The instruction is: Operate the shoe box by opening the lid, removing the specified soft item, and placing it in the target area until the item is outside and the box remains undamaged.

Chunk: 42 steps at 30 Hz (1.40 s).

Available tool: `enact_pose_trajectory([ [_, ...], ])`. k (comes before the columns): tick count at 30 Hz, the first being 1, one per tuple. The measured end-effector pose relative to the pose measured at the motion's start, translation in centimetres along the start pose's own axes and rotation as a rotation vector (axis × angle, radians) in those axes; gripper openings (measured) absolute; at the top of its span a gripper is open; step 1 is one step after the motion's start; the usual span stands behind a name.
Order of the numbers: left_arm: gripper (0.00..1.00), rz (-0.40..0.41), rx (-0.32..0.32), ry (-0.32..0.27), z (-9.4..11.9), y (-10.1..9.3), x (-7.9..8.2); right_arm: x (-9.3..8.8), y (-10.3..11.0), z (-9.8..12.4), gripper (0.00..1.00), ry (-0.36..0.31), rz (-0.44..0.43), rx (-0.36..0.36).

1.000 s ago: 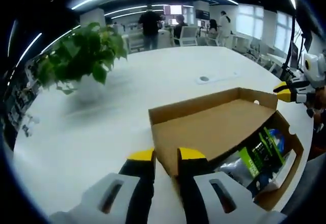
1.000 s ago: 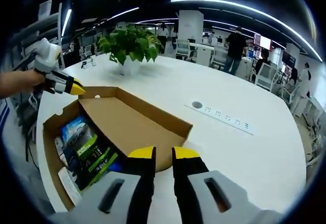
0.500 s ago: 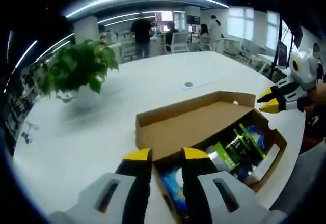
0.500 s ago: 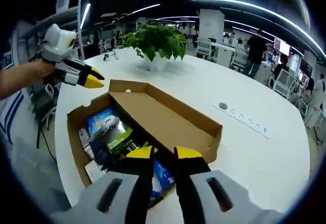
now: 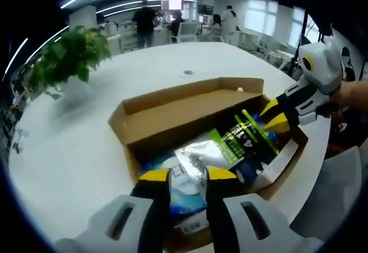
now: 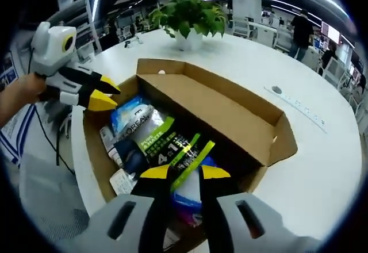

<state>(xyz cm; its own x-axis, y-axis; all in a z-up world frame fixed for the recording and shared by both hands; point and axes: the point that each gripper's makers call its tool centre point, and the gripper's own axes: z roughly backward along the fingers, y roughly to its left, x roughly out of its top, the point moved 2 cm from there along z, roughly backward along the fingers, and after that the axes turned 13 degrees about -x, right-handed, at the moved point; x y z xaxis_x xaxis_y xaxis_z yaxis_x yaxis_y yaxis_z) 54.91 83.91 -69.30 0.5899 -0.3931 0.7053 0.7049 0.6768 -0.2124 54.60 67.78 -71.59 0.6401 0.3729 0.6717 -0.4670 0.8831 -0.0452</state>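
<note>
Both grippers point(image 5: 187, 175) point(image 6: 185, 172) now hover closer over the open shoe box point(image 6: 230, 112)

Brown cardboard shoe box point(image 6: 270, 144) open, lid upright; packets point(image 6: 167, 144) inside, possibly soft.

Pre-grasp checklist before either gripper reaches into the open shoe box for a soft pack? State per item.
1. Lid open: ok. The shoe box lid stands folded back, contents exposed.
2. Soft item reachable: ok. The green and black pouch lies on top, with a silver pack beside it in the left gripper view.
3. Right gripper ready: ok, jaws slightly apart over the pouch, holding nothing.
4. Left gripper ready: ok, jaws apart above the silver pack, empty.
5. Which pack is the specified one: cannot tell.
6. Placement space: ok, bare white table beyond the box.
</note>
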Motion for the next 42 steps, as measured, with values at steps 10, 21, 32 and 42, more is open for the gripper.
enact_pose_trajectory([
  [10, 0.21, -0.007, -0.014, 0.057, -1.7, -0.3, -1.8, -1.0, 0.6, -1.4, 0.05, 0.055, -0.011, -0.047],
  [21, 0.21, 0.006, -0.039, 0.078, -2.7, -0.4, -2.2, -1.3, -0.3, -0.6, 0.0, 0.052, 0.11, -0.102],
  [32, 0.21, 0.058, -0.113, 0.093, -3.9, -1.1, -2.5, -2.2, -0.4, -1.3, 0.0, 0.066, 0.162, -0.111],
  [42, 0.11, 0.119, -0.142, 0.086, -5.1, -0.9, -2.9, -2.4, -0.4, -1.4, 0.0, 0.07, 0.152, -0.103],
])
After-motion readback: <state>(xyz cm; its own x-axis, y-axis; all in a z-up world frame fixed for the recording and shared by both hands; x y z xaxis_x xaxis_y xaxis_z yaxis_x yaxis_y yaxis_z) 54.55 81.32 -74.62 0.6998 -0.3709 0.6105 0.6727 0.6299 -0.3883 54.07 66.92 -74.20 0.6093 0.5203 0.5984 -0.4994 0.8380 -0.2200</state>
